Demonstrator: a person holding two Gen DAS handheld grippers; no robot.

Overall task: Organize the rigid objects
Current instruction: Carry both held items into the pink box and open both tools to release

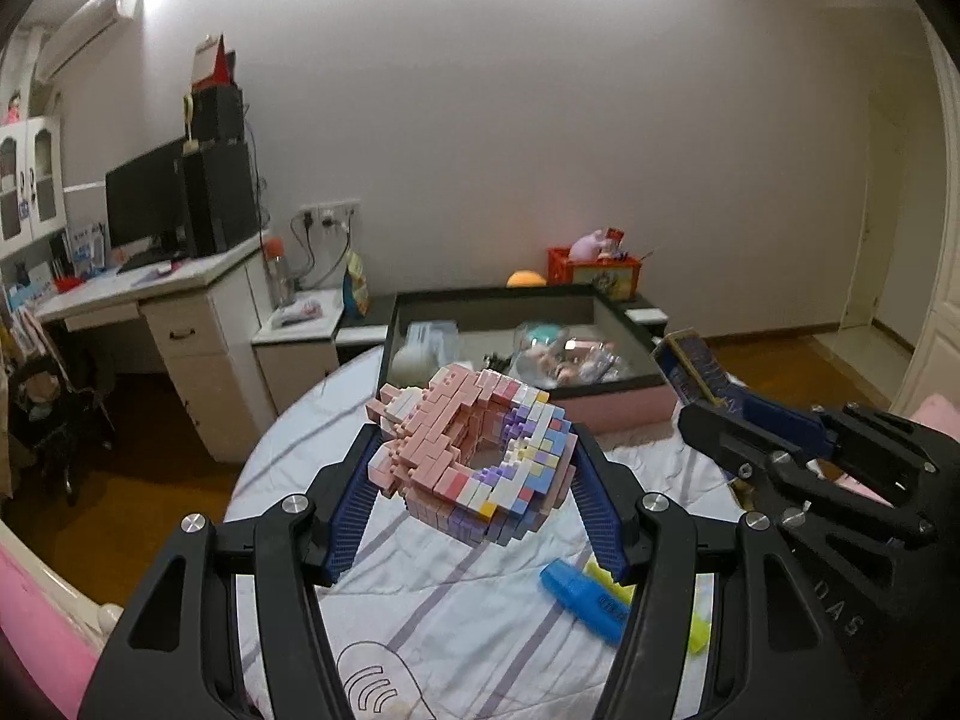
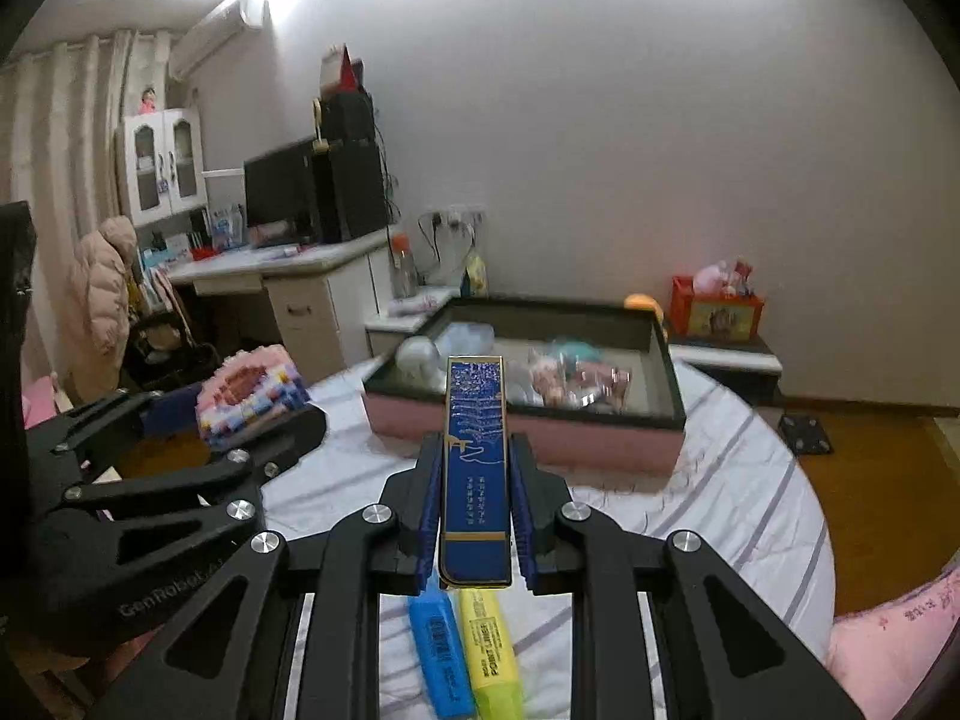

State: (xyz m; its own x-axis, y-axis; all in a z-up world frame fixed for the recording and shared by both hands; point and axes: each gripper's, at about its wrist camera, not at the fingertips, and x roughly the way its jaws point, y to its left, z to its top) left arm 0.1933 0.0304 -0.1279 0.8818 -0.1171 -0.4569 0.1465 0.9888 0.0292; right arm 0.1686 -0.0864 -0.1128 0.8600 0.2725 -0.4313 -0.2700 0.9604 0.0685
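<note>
Left gripper (image 1: 474, 468): nearest the lens, jaws part-spread and clamped on the brick model (image 1: 474, 456), held clear above the striped cloth (image 1: 456, 606). Right gripper (image 2: 474, 516): jaws drawn in tight on the blue box (image 2: 474, 462), likewise held off the cloth.

Tray (image 1: 630, 324): largest item, dark-rimmed, pink-sided, at the far edge of the cloth beyond both grippers; already holds several small packets and toys, too blurred to list. Probable destination.

Brick model: pink, white and lilac studded blocks built into a ring-like form. Judged light, stiff overall, but fragile at the joints; pieces may shed under a hard squeeze or a drop. Best taken across its broad opposite flanks, as now, and set down gently.

Blue box: slim, long, gold-edged, gripped by its long sides near the rear end, so most of its length juts forward. Judged light, rigid, glossy, somewhat slippery; may pivot in the pads.

Blue marker (image 2: 441, 654) and yellow marker (image 2: 492, 654): side by side on the cloth beneath the grippers, untouched. Light, hard, liable to roll; grip across the barrel.
</note>
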